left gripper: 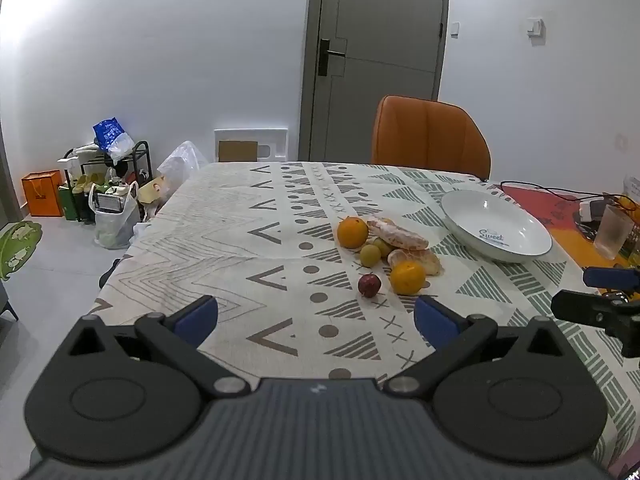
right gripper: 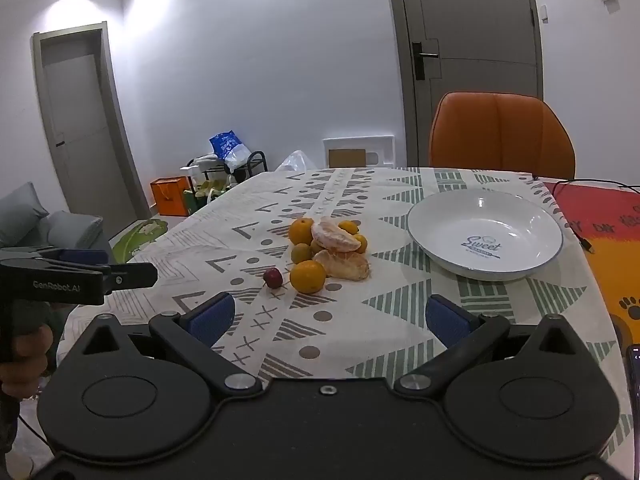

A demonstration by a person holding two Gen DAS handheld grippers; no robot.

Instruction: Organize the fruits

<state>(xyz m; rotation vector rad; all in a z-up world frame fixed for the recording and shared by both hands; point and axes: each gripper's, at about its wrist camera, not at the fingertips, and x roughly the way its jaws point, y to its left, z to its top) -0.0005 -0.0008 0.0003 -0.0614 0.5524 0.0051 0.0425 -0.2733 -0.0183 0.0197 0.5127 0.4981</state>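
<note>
Fruit: loose pile of oranges, peeled segments, small red fruit point(right gripper: 273, 277), perhaps a plum, on patterned-cloth desk point(right gripper: 400, 320).
Plate: white shallow ceramic plate point(right gripper: 440, 256), beside pile.
Left gripper point(left gripper: 316, 320): fingers released, holding nothing.
Right gripper point(right gripper: 330, 320): fingers released, holding nothing.

Cool, even indoor light falls from overhead, with ceiling glare at the upper left (strongest in the right wrist view). Shadows under the fruit point(right gripper: 320, 248) are soft. Fisheye bending curves the door point(left gripper: 380, 56) and darkens corners; focus is sharp.

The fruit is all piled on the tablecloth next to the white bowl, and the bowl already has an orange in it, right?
Not quite. The white bowl has nothing in it; only the word Sweet is printed inside. The right wrist view shows this best. The rest is right: the fruit pile, with oranges, peeled segments and a small red fruit, lies on the tablecloth beside the bowl.
</note>
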